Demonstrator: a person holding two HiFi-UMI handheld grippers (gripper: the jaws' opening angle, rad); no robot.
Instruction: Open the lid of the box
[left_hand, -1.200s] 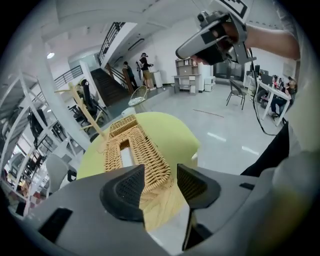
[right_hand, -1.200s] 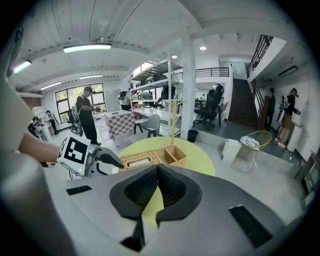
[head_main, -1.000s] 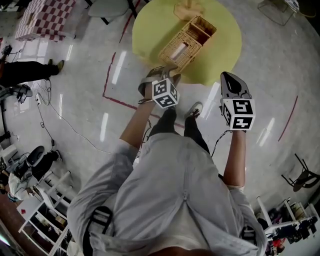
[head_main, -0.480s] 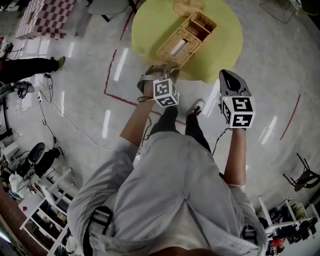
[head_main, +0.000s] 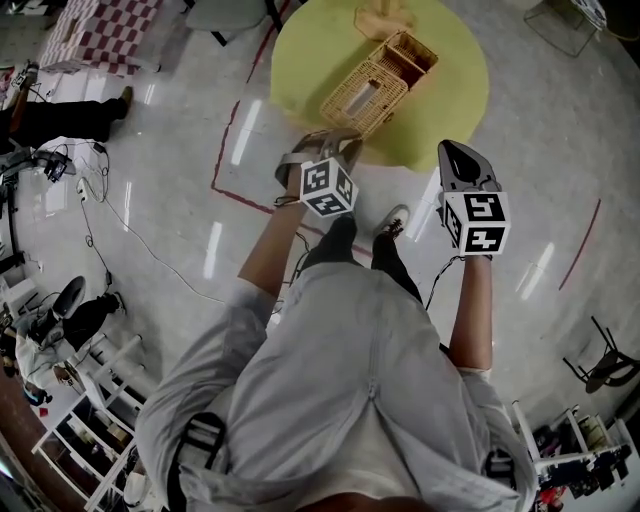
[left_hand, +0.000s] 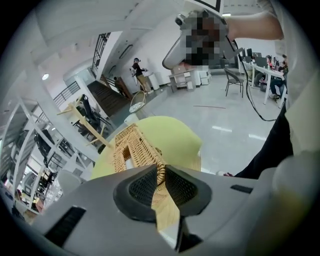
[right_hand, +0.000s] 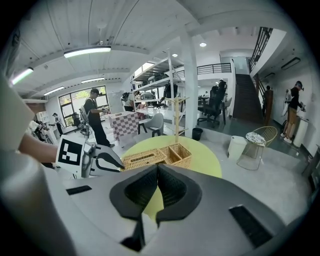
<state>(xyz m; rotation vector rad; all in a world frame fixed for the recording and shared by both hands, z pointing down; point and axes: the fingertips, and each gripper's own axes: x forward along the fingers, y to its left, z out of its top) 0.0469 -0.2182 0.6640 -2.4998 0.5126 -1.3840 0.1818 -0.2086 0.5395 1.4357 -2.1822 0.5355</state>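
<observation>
**Left tongs on the lid's near edge; right tongs idle**

The left tongs (left_hand: 161, 174) reached steeply down over the near rim of the round yellow surface (head_main: 440, 60), onto the near end of the wicker box (head_main: 378, 82). Their jaws had just been closing. In the left gripper view the braided edge of the lid (head_main: 362, 97) filled the gap between the pads, so I read them as clamped on it. I judged this to be the free end, taken so the lid could swing up. I could not make out where it hinged.

The box lay on the near part of the surface, running away from me toward the right. The slotted lid covered the nearer, larger part, and an open compartment sat at the far end.

The right tongs (right_hand: 157, 172) hung to the right over the floor, well apart from the box, jaws together and empty. I judged them held back as a spare, ready to steady the light basket if it slid.

Around, from the left:
- A checked cloth (head_main: 100, 30) lay far off.
- Cables (head_main: 110, 230) trailed on the floor.
- A red tape line (head_main: 222, 150) ran beside the surface.
- A wooden stand (head_main: 380, 15) stood just beyond the box, the only thing a rising lid might meet.
</observation>
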